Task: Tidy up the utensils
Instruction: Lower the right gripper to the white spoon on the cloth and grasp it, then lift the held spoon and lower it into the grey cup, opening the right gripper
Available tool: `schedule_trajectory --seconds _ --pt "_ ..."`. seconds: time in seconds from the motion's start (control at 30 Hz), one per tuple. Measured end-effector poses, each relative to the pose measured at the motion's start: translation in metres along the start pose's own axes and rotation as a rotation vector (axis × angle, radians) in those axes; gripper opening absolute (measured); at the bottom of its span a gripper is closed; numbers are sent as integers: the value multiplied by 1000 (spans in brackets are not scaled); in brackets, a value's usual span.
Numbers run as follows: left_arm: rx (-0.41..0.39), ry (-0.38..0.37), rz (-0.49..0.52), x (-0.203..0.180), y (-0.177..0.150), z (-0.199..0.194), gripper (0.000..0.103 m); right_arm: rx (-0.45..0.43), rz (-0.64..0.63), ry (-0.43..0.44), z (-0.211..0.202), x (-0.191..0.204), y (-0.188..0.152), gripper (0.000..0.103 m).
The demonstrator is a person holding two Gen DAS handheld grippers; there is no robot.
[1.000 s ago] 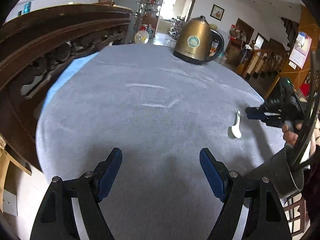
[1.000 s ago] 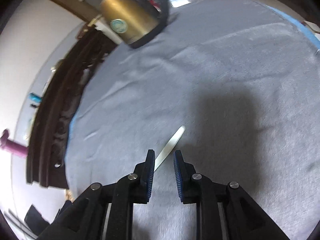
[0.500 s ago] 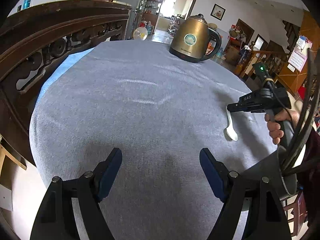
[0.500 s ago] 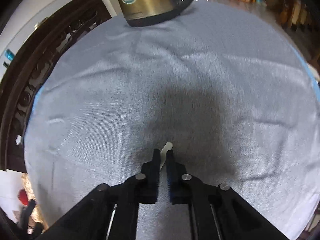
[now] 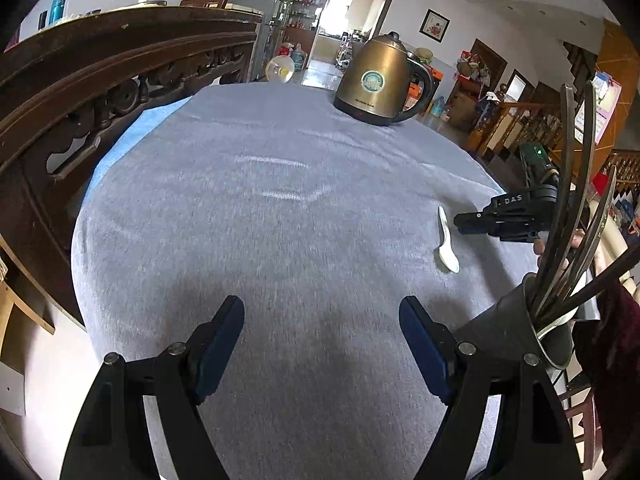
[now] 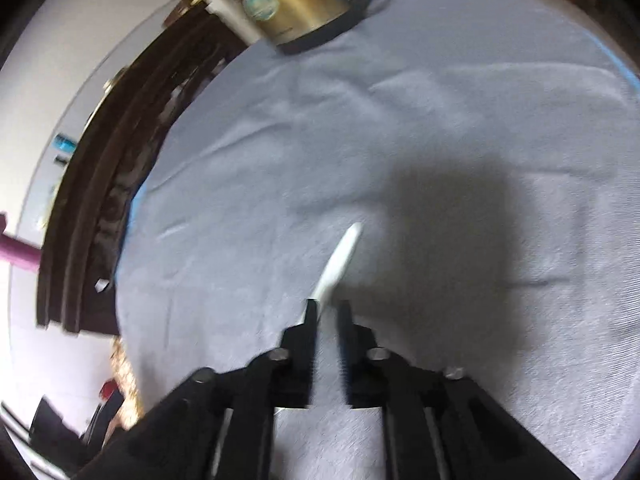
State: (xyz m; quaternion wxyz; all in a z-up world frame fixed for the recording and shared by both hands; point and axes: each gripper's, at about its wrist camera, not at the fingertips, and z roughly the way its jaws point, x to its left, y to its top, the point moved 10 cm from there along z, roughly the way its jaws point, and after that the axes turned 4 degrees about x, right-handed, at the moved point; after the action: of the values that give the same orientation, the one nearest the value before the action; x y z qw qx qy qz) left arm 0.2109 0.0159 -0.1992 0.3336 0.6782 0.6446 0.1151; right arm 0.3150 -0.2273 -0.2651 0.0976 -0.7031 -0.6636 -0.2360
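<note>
A white ceramic spoon (image 5: pixel 446 240) lies on the grey tablecloth (image 5: pixel 280 208) at the right. My right gripper (image 5: pixel 460 222) hovers just right of the spoon's handle, with the jaws narrowly apart. In the right wrist view the spoon's handle (image 6: pixel 338 262) runs forward from between the fingers of my right gripper (image 6: pixel 327 312), not clamped; this view is blurred. A dark grey utensil holder (image 5: pixel 532 332) with several dark utensils stands at the right table edge. My left gripper (image 5: pixel 322 330) is open and empty above the near part of the table.
A gold electric kettle (image 5: pixel 378 80) stands at the far edge of the round table. A carved dark wooden bench back (image 5: pixel 100 92) runs along the left side. The table edge drops off at the right beside the holder.
My right gripper pulled back from the spoon's handle and its jaws parted slightly. The spoon stays flat on the cloth. The left gripper stayed open and barely moved.
</note>
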Motion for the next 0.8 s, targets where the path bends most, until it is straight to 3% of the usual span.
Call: schedule_trajectory --seconds 0.07,0.13,0.27,0.4,0.43,0.57,0.67,0.8 --pt "1 -1 -4 1 0 0 80 42 -47 32 4 9 -10 40" --pt "6 -2 -10 2 0 0 80 71 -102 56 12 21 -20 45" --pt "18 -8 -23 3 -3 2 80 139 -148 64 29 30 -36 46" --pt "36 -16 -31 3 -7 5 80 128 -197 37 36 40 -36 47" --pt "40 -19 -33 3 -7 5 80 124 -220 13 39 44 -36 44" --pt "44 -27 -40 2 -7 6 80 101 -286 -99 44 42 -33 6" --pt "51 -29 -43 2 -9 7 80 73 -266 -92 39 34 -30 5" --pt "65 -27 -47 2 -11 9 80 -32 -260 -215 25 13 -19 5"
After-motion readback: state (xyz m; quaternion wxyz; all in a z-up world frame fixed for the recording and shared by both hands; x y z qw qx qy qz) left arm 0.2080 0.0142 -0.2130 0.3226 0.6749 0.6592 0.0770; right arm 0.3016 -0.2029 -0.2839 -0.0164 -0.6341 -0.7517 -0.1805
